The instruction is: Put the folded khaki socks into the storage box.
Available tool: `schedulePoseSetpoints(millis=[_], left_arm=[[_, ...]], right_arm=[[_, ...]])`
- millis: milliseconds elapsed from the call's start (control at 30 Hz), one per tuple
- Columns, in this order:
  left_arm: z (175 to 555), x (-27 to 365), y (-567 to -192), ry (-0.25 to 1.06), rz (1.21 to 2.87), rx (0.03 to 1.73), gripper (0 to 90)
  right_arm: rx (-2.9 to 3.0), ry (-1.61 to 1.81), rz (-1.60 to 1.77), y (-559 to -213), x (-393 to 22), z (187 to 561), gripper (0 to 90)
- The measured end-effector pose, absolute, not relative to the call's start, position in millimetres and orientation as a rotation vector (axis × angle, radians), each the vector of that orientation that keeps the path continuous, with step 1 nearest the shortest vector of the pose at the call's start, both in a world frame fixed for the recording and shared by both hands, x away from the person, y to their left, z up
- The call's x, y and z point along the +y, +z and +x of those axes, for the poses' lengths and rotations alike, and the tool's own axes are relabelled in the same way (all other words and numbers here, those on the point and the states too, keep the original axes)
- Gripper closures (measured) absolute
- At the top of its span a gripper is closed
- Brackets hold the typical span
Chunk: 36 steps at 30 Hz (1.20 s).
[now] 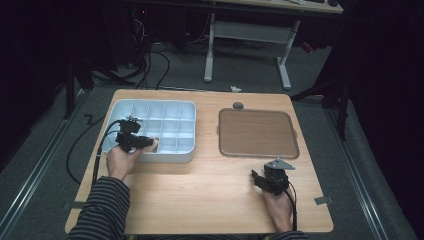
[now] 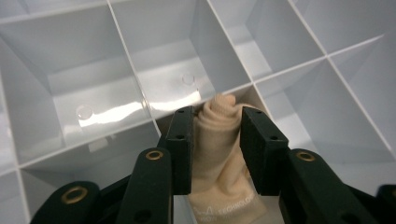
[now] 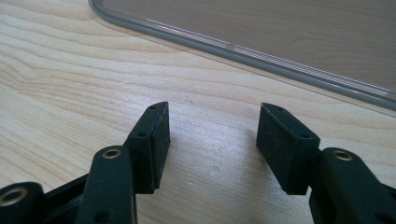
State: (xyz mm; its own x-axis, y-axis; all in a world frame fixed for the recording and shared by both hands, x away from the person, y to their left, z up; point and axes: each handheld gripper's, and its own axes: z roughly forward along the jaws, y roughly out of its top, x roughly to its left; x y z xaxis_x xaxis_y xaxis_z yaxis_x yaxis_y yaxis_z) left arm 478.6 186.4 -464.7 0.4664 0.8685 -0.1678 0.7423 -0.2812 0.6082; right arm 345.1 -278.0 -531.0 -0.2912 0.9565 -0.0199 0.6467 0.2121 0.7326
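Observation:
A beige rolled cloth [image 2: 218, 158] stands in a front compartment of the white divided box [image 1: 150, 103]. My left gripper [image 2: 217, 140] reaches into that compartment from the near side, and its two pads touch the roll on both sides. In the high view the left gripper [image 1: 149, 143] sits over the box's front row, with the beige cloth [image 1: 155, 145] just showing at its tips. My right gripper [image 1: 256, 178] rests low over the table by the brown tray [image 1: 257, 133]. In its own view the right gripper [image 3: 212, 135] is open with only bare wood between the jaws.
The box's other compartments [image 2: 168, 60] look empty. The brown tray [image 3: 280, 23] has a raised pale rim just ahead of the right jaws. A small grey round thing [image 1: 238, 105] lies behind the tray. The wooden table [image 1: 200, 190] has free room at the front.

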Motion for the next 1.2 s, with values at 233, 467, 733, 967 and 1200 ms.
schedulePoseSetpoints(millis=[233,467,733,967,1200], left_arm=[[482,181,-467,0.285,2.114,1.34,80.6],[485,178,-473,0.268,2.172,1.371,84.0],[478,186,-466,0.252,2.124,1.32,67.0],[467,198,-455,0.293,2.061,1.298,58.9],[451,205,-450,0.335,2.019,1.264,56.6]], right_arm=[[2.017,0.862,1.481,-531,-278,345,44.6],[2.017,0.862,1.48,-531,-278,345,44.6],[2.017,0.863,1.48,-531,-278,345,44.5],[2.017,0.863,1.48,-531,-278,345,44.4],[2.018,0.863,1.48,-531,-278,345,44.4]])
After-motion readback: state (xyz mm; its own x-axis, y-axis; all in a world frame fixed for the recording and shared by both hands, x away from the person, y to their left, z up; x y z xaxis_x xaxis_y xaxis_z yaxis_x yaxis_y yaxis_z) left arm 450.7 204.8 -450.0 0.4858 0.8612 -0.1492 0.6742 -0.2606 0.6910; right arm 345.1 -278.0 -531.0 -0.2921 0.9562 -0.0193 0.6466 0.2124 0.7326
